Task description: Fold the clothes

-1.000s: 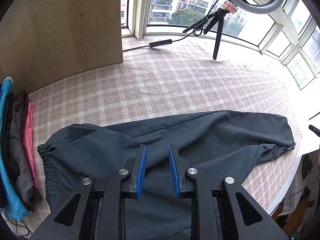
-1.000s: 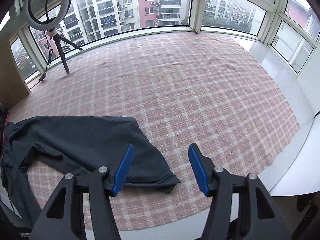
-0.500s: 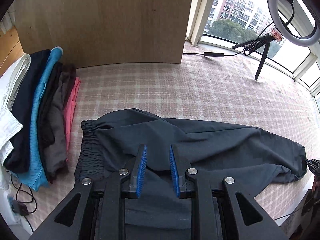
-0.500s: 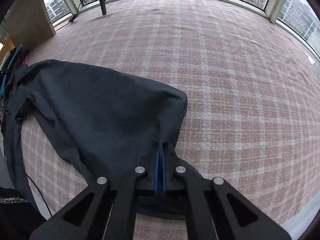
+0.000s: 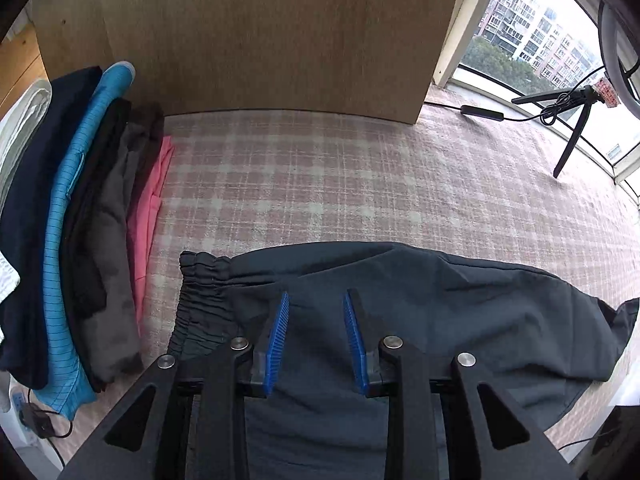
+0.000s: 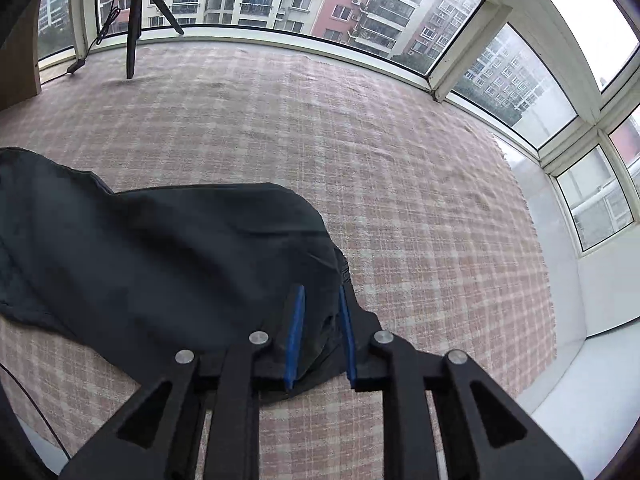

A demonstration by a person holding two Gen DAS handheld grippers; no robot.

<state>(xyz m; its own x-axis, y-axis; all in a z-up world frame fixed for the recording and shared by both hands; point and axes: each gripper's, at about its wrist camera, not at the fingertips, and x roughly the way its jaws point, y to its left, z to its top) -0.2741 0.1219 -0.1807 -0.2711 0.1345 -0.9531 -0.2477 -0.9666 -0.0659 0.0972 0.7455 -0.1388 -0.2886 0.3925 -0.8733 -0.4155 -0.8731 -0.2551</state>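
Dark grey trousers [image 5: 440, 320] lie across the pink plaid cloth, with the elastic waistband [image 5: 200, 292] at the left. My left gripper [image 5: 316, 300] is open above the trousers just right of the waistband, with nothing between its blue pads. In the right wrist view the leg end of the trousers [image 6: 180, 260] lies bunched. My right gripper [image 6: 320, 292] is partly open, and the cuff fabric sits loose between its pads.
A stack of folded clothes [image 5: 80, 220] in navy, blue, grey and pink lies at the left. A wooden panel [image 5: 260, 32] stands behind. A ring-light tripod [image 5: 576, 120] and cable stand by the windows; the tripod also shows in the right wrist view [image 6: 136, 20]. The table edge runs at the right [image 6: 560, 360].
My right gripper was shut on the cuff and has opened partway. My left gripper has shifted left toward the waistband and stays open.
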